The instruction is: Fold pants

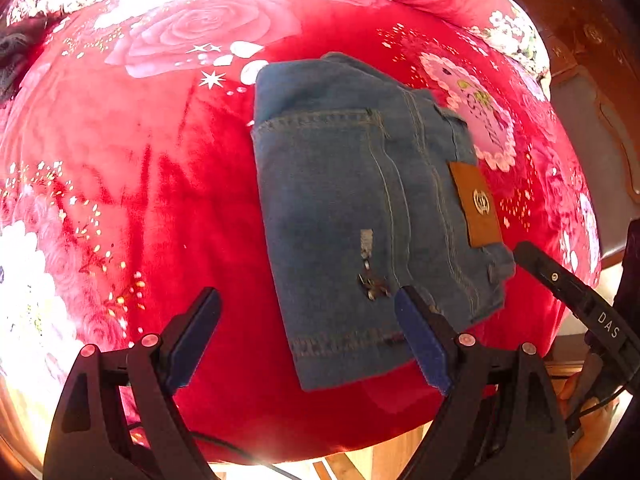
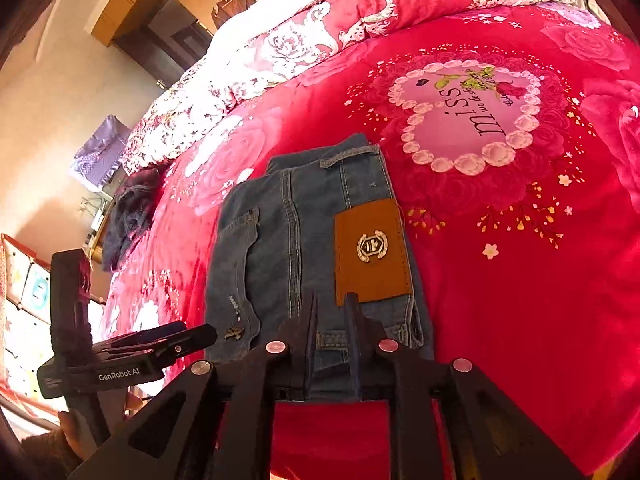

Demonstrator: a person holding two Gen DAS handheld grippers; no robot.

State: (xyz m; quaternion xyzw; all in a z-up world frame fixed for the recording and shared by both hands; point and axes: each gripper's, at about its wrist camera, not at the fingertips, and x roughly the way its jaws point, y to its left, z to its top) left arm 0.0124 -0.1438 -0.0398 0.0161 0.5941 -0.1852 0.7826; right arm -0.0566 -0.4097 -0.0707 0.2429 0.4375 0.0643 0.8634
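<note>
Pants, a pair of blue denim ones, are lying folded into a chunky rectangle on the bed, heavy seams and stitching running across the top layer, a back pocket showing and a stiff tan leather patch with a metal emblem sitting near the waistband. Under them the red bedspread is spreading wide, plush and velvety, printed with pale roses and a heart of pink blossoms with the word "miss" inside. Beyond the bed, wooden cupboards and a beige wall are catching warm light, and a dark bundle of cloth is sitting at the blanket's far edge.

Now the tools. The left gripper is hanging over the near end of the pants, jaws spread wide and holding nothing, one blue pad over the denim and the other over bare red blanket. The right gripper is sitting at the waistband corner just below the leather patch, its black fingers drawn nearly together with denim showing in the narrow gap; whether they are actually pinching the fabric, I cannot tell.
</note>
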